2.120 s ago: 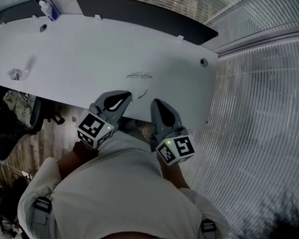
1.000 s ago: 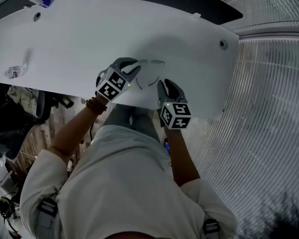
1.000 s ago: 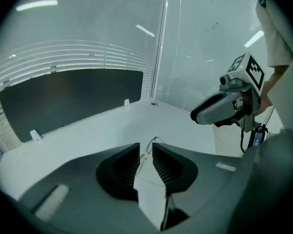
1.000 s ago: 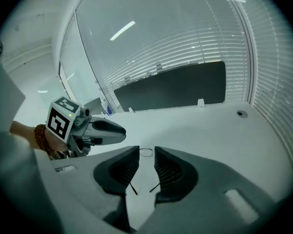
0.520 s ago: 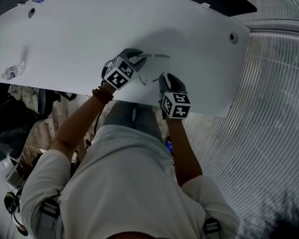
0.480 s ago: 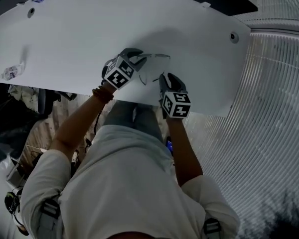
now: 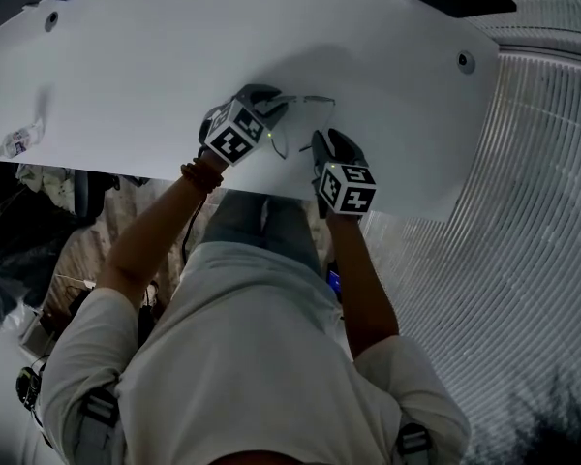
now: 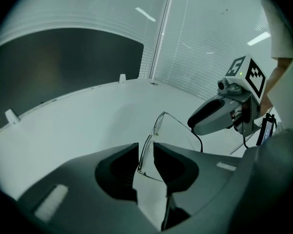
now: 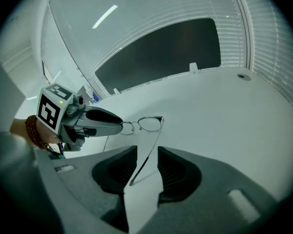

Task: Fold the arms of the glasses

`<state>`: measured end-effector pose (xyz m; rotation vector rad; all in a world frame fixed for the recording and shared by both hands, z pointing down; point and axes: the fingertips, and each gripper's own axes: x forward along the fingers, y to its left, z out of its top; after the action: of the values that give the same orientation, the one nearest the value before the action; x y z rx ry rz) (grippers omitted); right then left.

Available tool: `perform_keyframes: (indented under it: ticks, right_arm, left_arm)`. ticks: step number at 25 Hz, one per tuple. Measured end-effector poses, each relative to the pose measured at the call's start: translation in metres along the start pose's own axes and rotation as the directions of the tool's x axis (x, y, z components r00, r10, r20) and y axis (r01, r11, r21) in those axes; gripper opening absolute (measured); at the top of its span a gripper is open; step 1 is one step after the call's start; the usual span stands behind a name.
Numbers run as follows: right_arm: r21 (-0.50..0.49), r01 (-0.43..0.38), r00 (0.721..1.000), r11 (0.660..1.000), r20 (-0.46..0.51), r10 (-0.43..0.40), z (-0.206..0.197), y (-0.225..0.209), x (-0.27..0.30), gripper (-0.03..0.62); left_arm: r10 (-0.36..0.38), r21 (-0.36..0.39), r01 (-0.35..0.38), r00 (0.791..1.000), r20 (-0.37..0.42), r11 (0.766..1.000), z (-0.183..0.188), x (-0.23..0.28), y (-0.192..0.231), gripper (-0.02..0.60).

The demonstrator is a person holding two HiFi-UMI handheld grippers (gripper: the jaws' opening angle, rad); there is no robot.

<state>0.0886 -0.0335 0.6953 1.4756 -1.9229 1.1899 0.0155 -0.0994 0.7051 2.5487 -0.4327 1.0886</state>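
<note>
We find the glasses (image 9: 149,123) over the near part of the white worktop (image 7: 155,56), close to its front edge, with both grippers at them. Whether the frame rests on the surface or sits just off it, we cannot tell. In the head view the glasses lie at about 3 o'clock from the left gripper (image 7: 274,111) and at 12 o'clock from the right gripper (image 7: 321,141).

The left gripper's jaws are drawn nearly together on one lens (image 8: 146,155). Its rim meets both pads, so we read this gripper as clamped on the front of the frame. In the right gripper view its dark jaw covers that lens at the 9 o'clock end of the frame, leaving the other lens (image 9: 150,123) bare.

The right gripper's jaws stand a little apart. One temple arm (image 9: 147,152) runs down the gap between them, from its hinge at 12 o'clock toward 6 o'clock (a thin wire, with clear space on either side as far as we can see). The gripper straddles this arm rather than pinching it. The arm stands out from the frame, unfolded. A second arm (image 7: 274,146) shows in the head view as a thin dark curve at 6 o'clock from the left gripper's tips.

Well apart, at the worktop's 9 o'clock edge, lies a small crumpled scrap (image 7: 15,143). A beaded bracelet (image 7: 194,174) circles the wrist behind the left gripper.
</note>
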Motion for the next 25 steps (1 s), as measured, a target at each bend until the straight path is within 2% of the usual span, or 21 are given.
perform_keyframes:
  ticks: [13, 25]
  right_arm:
    - [0.012, -0.051, 0.999, 0.999, -0.01, 0.051, -0.005, 0.012, 0.02, 0.123]
    - [-0.023, -0.089, 0.996, 0.996, -0.013, 0.089, 0.002, 0.03, 0.032, 0.123]
  left_arm:
    - [-0.012, -0.011, 0.012, 1.0, -0.005, 1.0, -0.006, 0.005, -0.012, 0.083]
    - [-0.026, -0.002, 0.026, 0.999, -0.021, 1.0, -0.012, 0.007, -0.026, 0.072]
